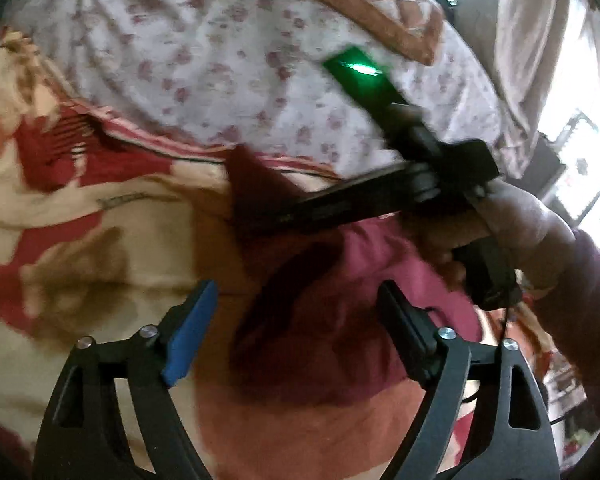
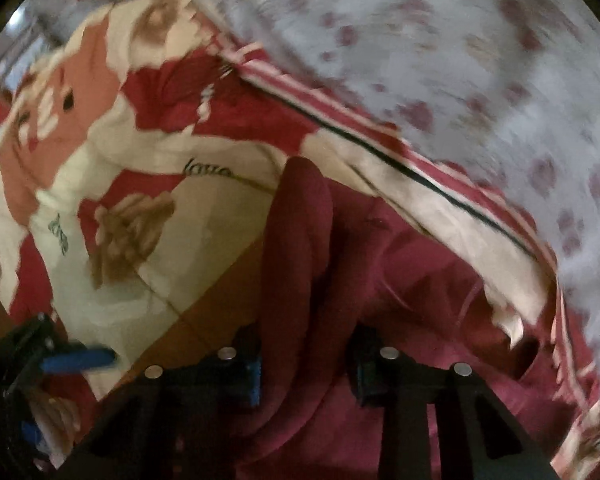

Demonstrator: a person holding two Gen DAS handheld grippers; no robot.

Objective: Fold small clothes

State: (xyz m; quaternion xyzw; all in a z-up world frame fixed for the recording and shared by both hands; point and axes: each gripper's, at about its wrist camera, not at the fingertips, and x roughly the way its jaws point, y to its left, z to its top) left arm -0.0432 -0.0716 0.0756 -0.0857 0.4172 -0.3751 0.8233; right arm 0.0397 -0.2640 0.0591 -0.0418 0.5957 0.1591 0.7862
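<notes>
Maroon garment [image 2: 300,264] bunched between the pads of the right tool [image 2: 306,376], low centre of the right wrist view; jaws narrowed onto a thick roll of the cloth. Also seen in the left wrist view as a dark heap [image 1: 320,344] at lower centre, lying under the gap of the left tool [image 1: 296,320]. Left tool spread wide, blue pad on one finger, black on the other, nothing between them. Right tool visible there too [image 1: 260,208], reaching in from the right of frame, gripped by a hand [image 1: 516,232].

Probably light and limp: soft knit, no stiffness, prone to sag and slide off itself. Best taken at a hem or corner, not mid-bundle, so a flat edge can be drawn out.

Beneath, a cream and red printed blanket [image 2: 148,208], smooth, with a striped border. Beyond it, a pale floral sheet [image 1: 204,52] on the bed, and a brown quilted pillow [image 1: 364,4] at upper right.
</notes>
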